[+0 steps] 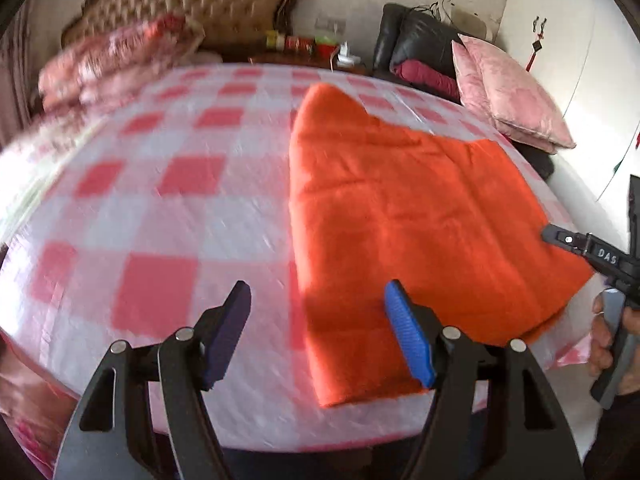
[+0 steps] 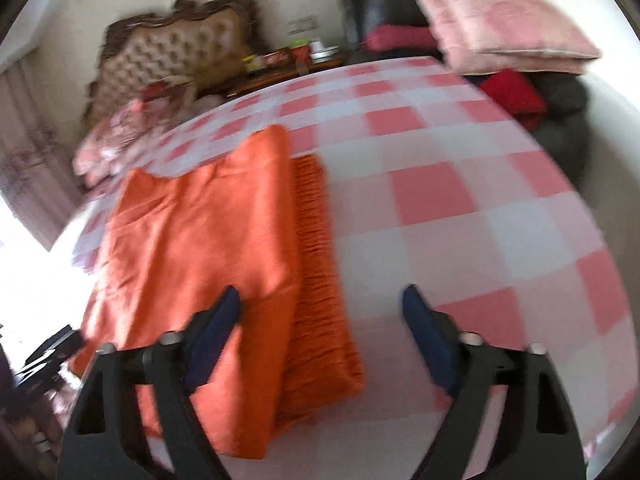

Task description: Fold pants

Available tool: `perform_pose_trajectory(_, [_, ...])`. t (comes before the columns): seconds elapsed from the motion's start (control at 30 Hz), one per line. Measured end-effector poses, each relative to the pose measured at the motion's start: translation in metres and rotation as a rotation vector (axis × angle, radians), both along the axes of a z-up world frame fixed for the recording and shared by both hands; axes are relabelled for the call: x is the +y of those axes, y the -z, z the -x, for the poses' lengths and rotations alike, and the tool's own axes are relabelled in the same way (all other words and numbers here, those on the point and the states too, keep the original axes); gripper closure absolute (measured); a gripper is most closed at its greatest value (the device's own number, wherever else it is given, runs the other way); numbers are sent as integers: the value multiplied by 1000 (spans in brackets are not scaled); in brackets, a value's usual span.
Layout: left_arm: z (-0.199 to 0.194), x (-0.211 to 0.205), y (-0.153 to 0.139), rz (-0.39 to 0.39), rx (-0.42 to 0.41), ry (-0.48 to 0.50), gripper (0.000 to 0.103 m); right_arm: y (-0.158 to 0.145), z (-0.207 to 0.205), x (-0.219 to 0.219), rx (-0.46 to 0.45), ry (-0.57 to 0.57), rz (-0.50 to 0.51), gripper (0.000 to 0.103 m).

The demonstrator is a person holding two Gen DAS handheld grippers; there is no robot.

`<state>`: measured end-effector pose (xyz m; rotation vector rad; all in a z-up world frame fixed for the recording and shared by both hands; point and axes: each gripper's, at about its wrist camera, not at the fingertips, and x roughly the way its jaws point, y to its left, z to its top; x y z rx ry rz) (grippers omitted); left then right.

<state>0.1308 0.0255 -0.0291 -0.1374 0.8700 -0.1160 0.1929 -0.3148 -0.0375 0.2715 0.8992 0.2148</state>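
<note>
I see the orange pants (image 1: 400, 216) lying folded flat on the pink-checked bed cover (image 1: 168, 184), approx 1 o'clock from my L gripper (image 1: 318, 330). L fingers spread wide, nothing btwn them; blue pad (image 1: 408, 332) hangs over the near edge of the cloth. R gripper (image 2: 320, 336) also wide open, holding nothing, w/ pants at 10–11 o'clock and ribbed waistband (image 2: 320, 264) on their right side. Pink cushion (image 1: 512, 92) at 2 o'clock. R view blurry.
</note>
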Motion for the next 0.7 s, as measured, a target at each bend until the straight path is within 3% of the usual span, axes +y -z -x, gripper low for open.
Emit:
perform_pose_trajectory(0.03, [1,-1,2,2,5,6,35,0,-2,2,5,-23,-23,54])
perform_pose_trajectory(0.1, [1,-6,6,2,13,12,42,-1,-5,5,15,-36,-30,56])
perform_pose_trajectory(0.17, [4,-7,6,9,16,11,47,-5,-3,4,0,-42,-15,72])
perform_pose_trajectory(0.2, [5,-8,6,14,17,17,57,-6,-1,-1,-3,-32,-20,77])
perform_pose_trajectory(0.27, [5,-16,6,-12,10,23,65,-8,1,-6,-2,-32,-45,86])
perform_pose_trajectory(0.37, [1,-29,6,-53,-10,40,74,-11,11,-8,-23,-19,1,88])
perform_pose_trajectory(0.7, [-37,-78,4,-65,-39,127,74,-8,2,-53,-38,103,38,88])
